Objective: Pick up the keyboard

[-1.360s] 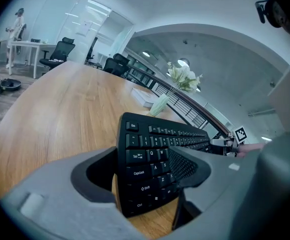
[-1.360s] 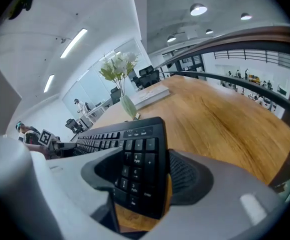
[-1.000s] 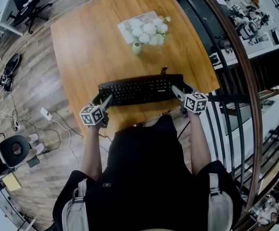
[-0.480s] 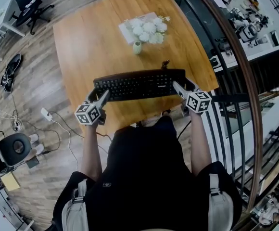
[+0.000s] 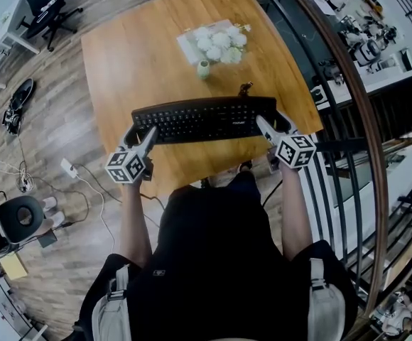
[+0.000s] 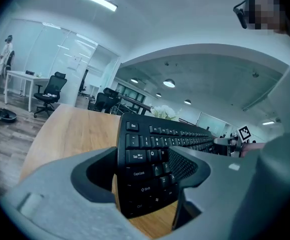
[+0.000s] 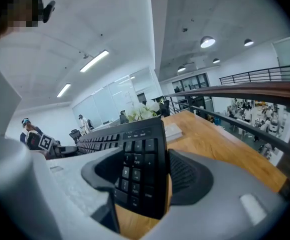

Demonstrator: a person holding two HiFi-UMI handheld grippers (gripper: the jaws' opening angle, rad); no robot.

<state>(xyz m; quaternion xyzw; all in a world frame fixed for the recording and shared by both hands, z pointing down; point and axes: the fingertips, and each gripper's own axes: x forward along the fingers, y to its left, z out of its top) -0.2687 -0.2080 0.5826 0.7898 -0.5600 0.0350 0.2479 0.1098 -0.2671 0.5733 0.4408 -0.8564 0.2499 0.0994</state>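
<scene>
A black keyboard (image 5: 204, 119) hangs lifted above the wooden table (image 5: 135, 55), held at both ends. My left gripper (image 5: 141, 136) is shut on its left end; in the left gripper view the keyboard (image 6: 150, 161) stands on edge between the grey jaws of the left gripper (image 6: 144, 176). My right gripper (image 5: 268, 128) is shut on the right end, and the right gripper view has the keyboard's (image 7: 141, 164) number-pad end clamped in the right gripper (image 7: 144, 181). The keyboard tilts with its keys facing me.
A small vase of white flowers (image 5: 217, 47) stands on a white mat at the table's far side. A curved railing (image 5: 348, 84) runs along the right. Office chairs (image 5: 42, 9) and floor cables (image 5: 71, 169) lie to the left.
Both grippers have raised the keyboard and carried it away from me across the table. The left gripper moved left and up in the head view.
</scene>
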